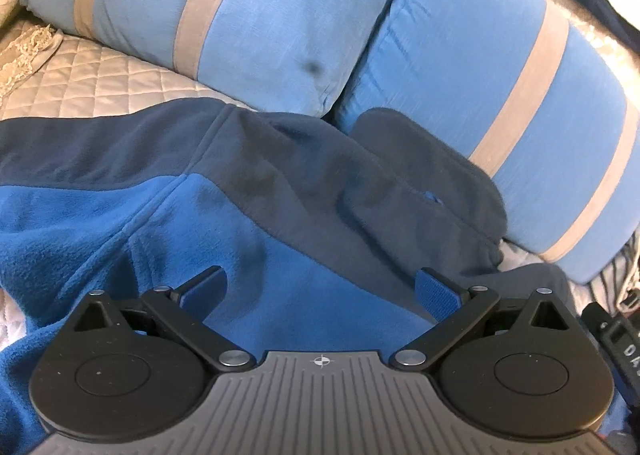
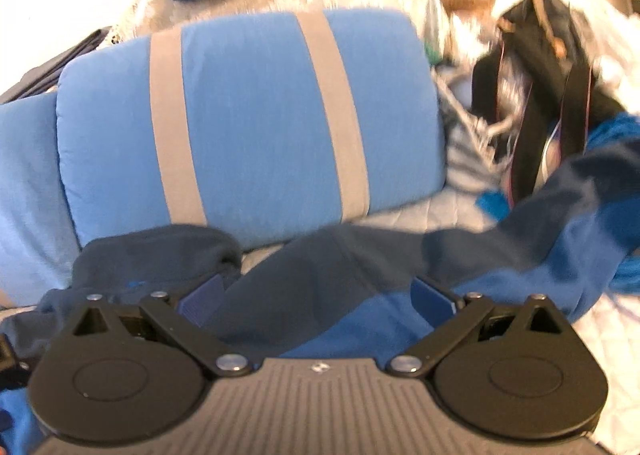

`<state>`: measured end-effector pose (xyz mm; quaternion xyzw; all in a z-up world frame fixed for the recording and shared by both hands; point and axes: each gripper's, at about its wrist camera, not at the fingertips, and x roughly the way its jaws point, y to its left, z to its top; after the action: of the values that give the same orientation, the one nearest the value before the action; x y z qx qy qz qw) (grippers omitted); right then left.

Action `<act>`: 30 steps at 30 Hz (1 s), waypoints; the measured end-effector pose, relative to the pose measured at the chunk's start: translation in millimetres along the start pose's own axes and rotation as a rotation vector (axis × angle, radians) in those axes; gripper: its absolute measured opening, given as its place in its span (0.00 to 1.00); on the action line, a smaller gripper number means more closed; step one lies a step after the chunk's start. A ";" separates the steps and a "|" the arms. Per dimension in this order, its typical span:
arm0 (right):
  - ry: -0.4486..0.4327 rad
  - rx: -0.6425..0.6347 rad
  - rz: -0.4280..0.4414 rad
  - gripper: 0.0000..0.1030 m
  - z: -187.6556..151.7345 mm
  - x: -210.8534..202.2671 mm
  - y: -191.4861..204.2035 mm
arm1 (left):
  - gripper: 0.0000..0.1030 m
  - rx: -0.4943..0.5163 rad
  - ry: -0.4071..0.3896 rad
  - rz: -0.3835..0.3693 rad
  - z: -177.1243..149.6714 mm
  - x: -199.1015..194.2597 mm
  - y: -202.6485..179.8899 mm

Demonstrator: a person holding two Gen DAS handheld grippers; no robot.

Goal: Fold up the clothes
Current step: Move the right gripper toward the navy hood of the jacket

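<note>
A fleece jacket in royal blue and dark navy (image 1: 200, 195) lies spread on a quilted bed. Its navy collar or hood (image 1: 432, 163) rests against the pillows. In the left wrist view my left gripper (image 1: 320, 291) is open just above the jacket's blue body, with fabric showing between its fingers but not pinched. In the right wrist view the same jacket (image 2: 328, 275) runs right, its sleeve (image 2: 580, 215) trailing toward a pile of things. My right gripper (image 2: 320, 295) is open over the navy shoulder area, apart from the cloth.
Two light blue pillows with grey stripes (image 1: 248, 15) (image 1: 500, 95) stand behind the jacket. The white quilted cover (image 1: 100, 83) shows at the left. A dark bag with straps (image 2: 540, 87), a striped cloth (image 2: 468, 159) and other clothes crowd the right. A black device (image 1: 616, 339) sits at the right edge.
</note>
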<state>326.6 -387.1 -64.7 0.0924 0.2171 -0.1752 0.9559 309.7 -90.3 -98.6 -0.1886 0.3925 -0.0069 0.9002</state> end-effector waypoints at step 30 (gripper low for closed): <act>0.322 -0.104 0.261 0.98 93.8 157.2 48.7 | 1.00 -0.027 0.133 -0.084 -2.5 5.8 -2.5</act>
<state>513.5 -412.4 -46.8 0.0972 0.3620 -0.0213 0.9269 312.3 -94.4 -103.4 -0.2163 0.4430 -0.0518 0.8685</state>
